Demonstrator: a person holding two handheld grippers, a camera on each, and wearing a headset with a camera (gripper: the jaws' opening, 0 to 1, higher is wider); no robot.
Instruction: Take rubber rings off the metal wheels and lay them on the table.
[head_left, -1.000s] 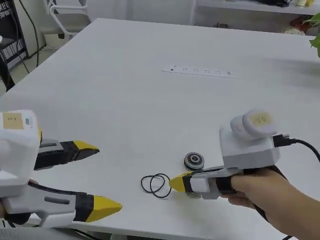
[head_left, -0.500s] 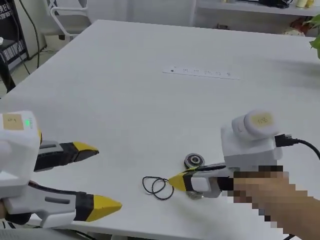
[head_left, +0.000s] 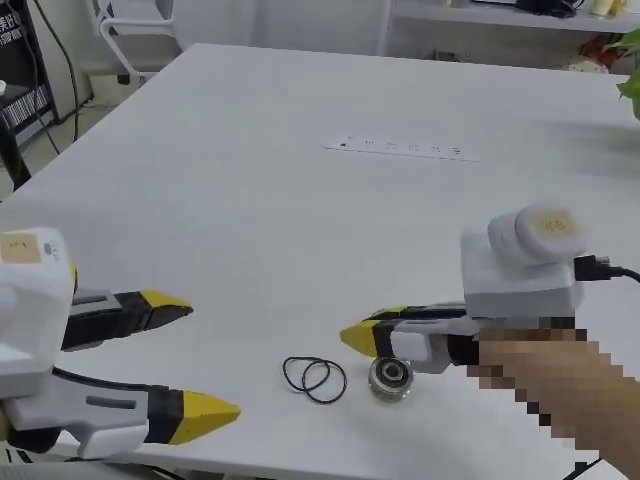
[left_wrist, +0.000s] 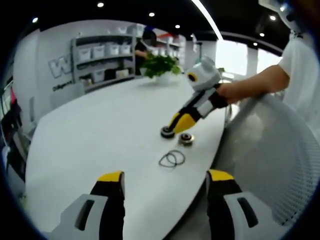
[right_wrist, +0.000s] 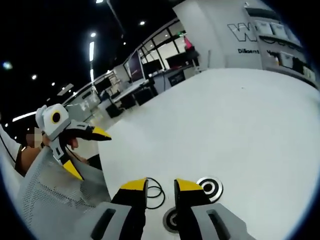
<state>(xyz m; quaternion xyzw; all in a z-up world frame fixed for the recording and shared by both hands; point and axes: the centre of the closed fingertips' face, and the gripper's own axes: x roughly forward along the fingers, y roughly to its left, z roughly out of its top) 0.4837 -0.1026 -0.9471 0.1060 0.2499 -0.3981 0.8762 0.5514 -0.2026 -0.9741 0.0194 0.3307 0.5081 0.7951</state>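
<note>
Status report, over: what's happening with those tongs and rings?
Left tongs wide open. Right tongs barely open, empty, by the wheels. Rings on table. Nothing blocking.

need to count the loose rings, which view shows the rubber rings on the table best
Head view: the rubber rings lie unobstructed, overlapping loops clear. Left gripper view shows them small; right gripper view, partly behind its jaw.

One metal wheel (right_wrist: 170, 220) partly behind the fingers (right_wrist: 188, 191) of the right gripper (right_wrist: 161, 185)
</note>
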